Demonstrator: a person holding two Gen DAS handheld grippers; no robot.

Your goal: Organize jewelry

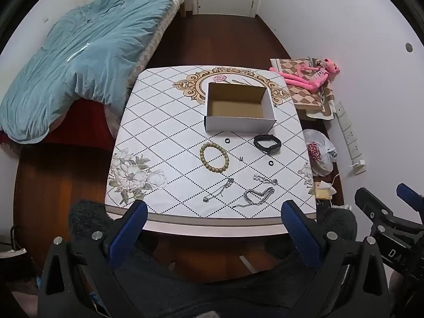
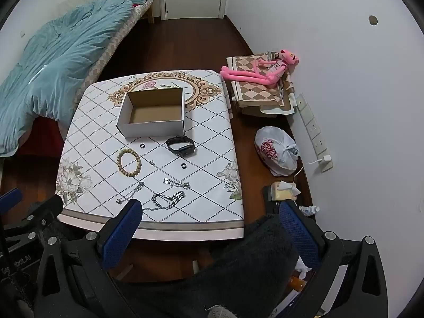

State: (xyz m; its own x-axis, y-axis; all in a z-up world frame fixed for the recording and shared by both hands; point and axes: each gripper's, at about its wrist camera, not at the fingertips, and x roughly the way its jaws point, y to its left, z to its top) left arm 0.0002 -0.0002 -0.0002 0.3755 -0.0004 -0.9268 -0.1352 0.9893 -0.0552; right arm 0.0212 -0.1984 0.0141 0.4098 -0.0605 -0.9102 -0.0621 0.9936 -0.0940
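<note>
With both the left tool (image 1: 213,212) and right tool (image 2: 209,212) held released short of the bench (image 1: 164,122), the thin chain bracelet (image 1: 258,196), at 6 o'clock from the cardboard box (image 1: 239,129), could be snagged and dragged off the near edge

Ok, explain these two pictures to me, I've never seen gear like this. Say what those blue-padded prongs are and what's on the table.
The prongs are two hand-held grippers, each carrying its own fisheye camera. The left gripper and right gripper both hang open before the table edge, holding nothing. On the diamond-patterned tablecloth stands an empty white cardboard box. Nearer lie a tan beaded bracelet, a black wristband watch, two small black rings and three silver chains.
</note>
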